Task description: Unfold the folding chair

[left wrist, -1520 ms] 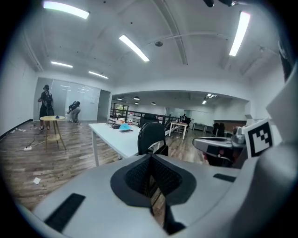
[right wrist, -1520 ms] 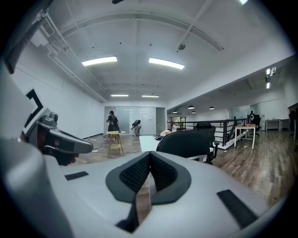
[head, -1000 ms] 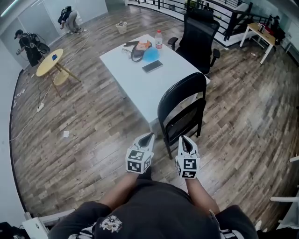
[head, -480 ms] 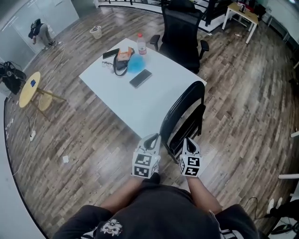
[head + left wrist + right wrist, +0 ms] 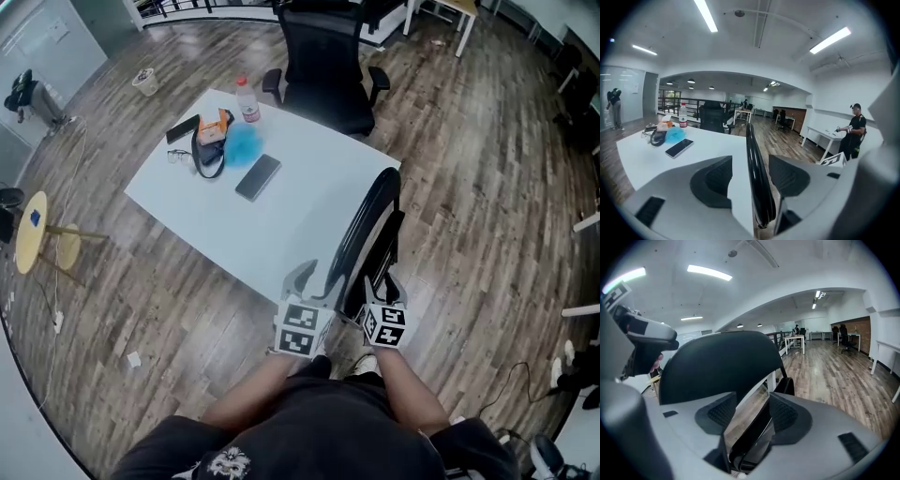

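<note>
The black folding chair (image 5: 368, 234) stands folded flat on the wood floor, against the near corner of the white table (image 5: 187, 202). My left gripper (image 5: 307, 278) is at the chair's left side. In the left gripper view the backrest's thin edge (image 5: 757, 178) runs between the opening jaws of the left gripper (image 5: 750, 180), and neither pad presses on it. My right gripper (image 5: 382, 284) is at the chair's near right side. In the right gripper view the folded seat's edge (image 5: 754, 432) lies between the opening jaws of the right gripper (image 5: 752, 416), under the curved backrest (image 5: 717, 362).
On the table lie a phone (image 5: 257, 177), a water bottle (image 5: 247, 99), a blue cloth and a dark strap. A black office chair (image 5: 323, 66) stands behind the table. A small round yellow table (image 5: 33, 230) is far left. A person (image 5: 853, 136) stands at the right.
I have stepped up to the chair, and both grippers have moved forward to it. Both sets of jaws, shut before, now stand apart around parts of the chair.
</note>
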Motion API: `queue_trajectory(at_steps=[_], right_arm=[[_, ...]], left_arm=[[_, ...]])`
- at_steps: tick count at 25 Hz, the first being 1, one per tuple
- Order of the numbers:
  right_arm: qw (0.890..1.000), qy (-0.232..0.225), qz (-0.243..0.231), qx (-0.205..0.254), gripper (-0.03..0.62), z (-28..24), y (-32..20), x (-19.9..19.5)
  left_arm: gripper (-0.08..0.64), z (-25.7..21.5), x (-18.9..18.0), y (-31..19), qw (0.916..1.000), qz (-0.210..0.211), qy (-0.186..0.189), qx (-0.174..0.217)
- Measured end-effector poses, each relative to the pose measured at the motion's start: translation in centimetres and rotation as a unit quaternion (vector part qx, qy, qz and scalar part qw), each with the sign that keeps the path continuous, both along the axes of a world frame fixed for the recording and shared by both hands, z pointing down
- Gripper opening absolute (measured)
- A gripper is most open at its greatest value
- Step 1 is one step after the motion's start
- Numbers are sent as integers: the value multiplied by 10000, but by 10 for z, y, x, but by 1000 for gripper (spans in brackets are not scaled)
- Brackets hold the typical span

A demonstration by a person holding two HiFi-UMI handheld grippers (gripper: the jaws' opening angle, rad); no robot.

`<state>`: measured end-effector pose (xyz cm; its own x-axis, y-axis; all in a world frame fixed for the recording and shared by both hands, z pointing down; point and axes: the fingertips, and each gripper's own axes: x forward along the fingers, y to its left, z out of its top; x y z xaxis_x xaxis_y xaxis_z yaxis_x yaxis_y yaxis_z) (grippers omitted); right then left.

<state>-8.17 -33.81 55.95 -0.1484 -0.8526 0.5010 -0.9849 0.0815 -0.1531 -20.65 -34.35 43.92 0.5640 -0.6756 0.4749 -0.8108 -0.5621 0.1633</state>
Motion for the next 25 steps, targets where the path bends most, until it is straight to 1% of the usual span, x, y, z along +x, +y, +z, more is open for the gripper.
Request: queue_trajectory(at_steps=[3, 7, 9, 11, 15, 17, 18, 19, 20, 21, 23, 25], right_arm=[[9988, 43, 211, -431, 263, 26, -12, 4], [9930, 213, 577, -1012, 303, 66, -26, 10], [9892, 203, 704, -1271, 308, 85, -29, 9], [9857, 199, 724, -1512, 314, 103, -32, 7], [9798, 515, 650, -1820, 316, 131, -39, 8], [9773, 601, 685, -1915, 314, 149, -41, 10], [9766, 610, 676, -1950, 314, 154, -43, 9], [9758, 623, 655, -1993, 314, 155, -44, 9], [9749, 645, 651, -2028, 314, 153, -44, 8], [9744, 657, 673, -2041, 313, 150, -44, 9], [9745, 623, 746, -2020, 306, 146, -44, 10], [9751, 541, 813, -1992, 294, 143, -42, 11]], left_arm=[[249, 9, 15, -15, 9993, 283, -32, -250], [253, 22, 39, -24, 9960, 659, -6, -598], [253, 30, 47, -26, 9943, 792, -94, -706], [253, 38, 54, -29, 9929, 865, -163, -794], [253, 54, 65, -33, 9907, 962, -239, -937], [250, 61, 68, -35, 9901, 995, -320, -934], [234, 64, 69, -36, 9904, 985, -360, -898], [196, 65, 68, -38, 9911, 952, -389, -847], [138, 67, 68, -39, 9919, 907, -409, -791], [111, 67, 67, -40, 9924, 874, -422, -753], [94, 67, 67, -38, 9919, 895, -436, -789], [91, 67, 68, -35, 9908, 964, -441, -846]])
